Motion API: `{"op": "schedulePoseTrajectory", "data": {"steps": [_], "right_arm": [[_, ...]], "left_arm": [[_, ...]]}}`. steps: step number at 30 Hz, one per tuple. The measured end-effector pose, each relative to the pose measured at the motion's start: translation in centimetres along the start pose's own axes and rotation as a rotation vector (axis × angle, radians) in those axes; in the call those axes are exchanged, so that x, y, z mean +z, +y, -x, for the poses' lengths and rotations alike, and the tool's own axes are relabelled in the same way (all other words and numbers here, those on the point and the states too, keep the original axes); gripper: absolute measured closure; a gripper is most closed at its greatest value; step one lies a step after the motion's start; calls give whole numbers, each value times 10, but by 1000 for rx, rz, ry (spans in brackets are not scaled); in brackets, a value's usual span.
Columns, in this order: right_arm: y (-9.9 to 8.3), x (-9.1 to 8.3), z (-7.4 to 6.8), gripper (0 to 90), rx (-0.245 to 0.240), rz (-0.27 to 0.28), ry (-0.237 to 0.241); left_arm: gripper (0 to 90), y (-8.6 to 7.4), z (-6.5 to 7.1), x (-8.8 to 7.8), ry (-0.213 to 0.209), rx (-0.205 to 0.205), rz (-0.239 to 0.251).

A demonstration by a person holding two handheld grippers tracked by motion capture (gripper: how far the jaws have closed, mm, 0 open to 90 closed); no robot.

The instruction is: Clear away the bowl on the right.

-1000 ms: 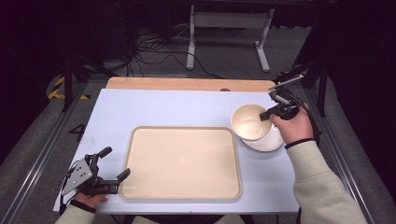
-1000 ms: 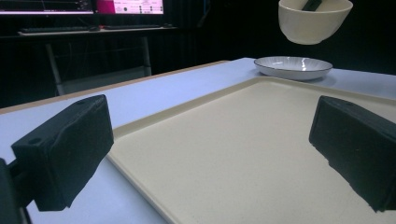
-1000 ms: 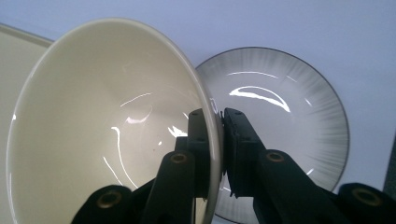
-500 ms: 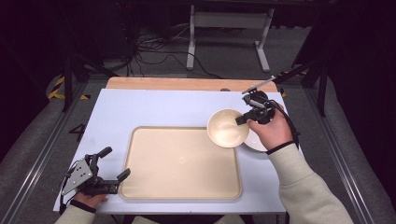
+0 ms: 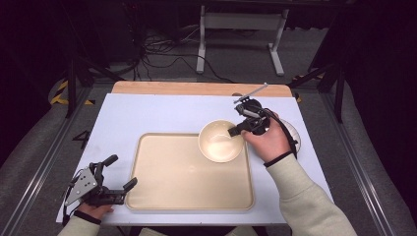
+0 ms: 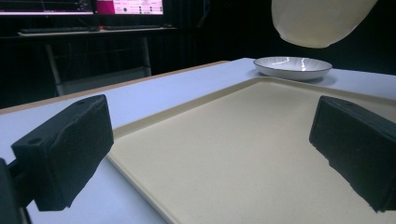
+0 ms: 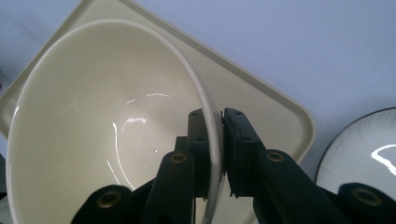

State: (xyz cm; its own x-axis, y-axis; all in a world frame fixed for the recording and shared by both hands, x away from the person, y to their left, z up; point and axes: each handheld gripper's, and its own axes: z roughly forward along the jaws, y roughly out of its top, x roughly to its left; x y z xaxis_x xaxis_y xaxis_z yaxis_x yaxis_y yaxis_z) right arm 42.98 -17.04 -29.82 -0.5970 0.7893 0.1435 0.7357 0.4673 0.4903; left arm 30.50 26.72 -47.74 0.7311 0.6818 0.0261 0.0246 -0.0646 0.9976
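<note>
At the near left corner of the pale blue table, the left gripper rests with its two blocky, matte black pads spread apart around nothing, just beside the left rim of the one flat, rounded-corner beige plastic tray. Over the tray's far right corner hangs the single smooth, glossy cream bowl, lifted clear of it; the left gripper view cuts off the bowl's upper part. The right gripper is clamped on the bowl's thin rim, one pad inside, one outside. Behind the right hand lies one ribbed white dark-rimmed plate, mostly hidden.
</note>
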Motion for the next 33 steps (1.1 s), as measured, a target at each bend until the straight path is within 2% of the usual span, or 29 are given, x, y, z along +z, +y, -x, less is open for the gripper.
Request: {"op": "schedulePoseTrajectory", "data": {"steps": [12,21,24,33], "right_arm": [[9,11,-24,816,-44,1,58],[12,19,-35,816,-64,2,98],[13,27,-40,816,-85,-5,121],[11,51,-46,816,-101,-41,133]], "left_arm": [[2,0,0,0,0,0,1],[2,0,0,0,0,0,0],[2,0,0,0,0,0,0],[2,0,0,0,0,0,1]]}}
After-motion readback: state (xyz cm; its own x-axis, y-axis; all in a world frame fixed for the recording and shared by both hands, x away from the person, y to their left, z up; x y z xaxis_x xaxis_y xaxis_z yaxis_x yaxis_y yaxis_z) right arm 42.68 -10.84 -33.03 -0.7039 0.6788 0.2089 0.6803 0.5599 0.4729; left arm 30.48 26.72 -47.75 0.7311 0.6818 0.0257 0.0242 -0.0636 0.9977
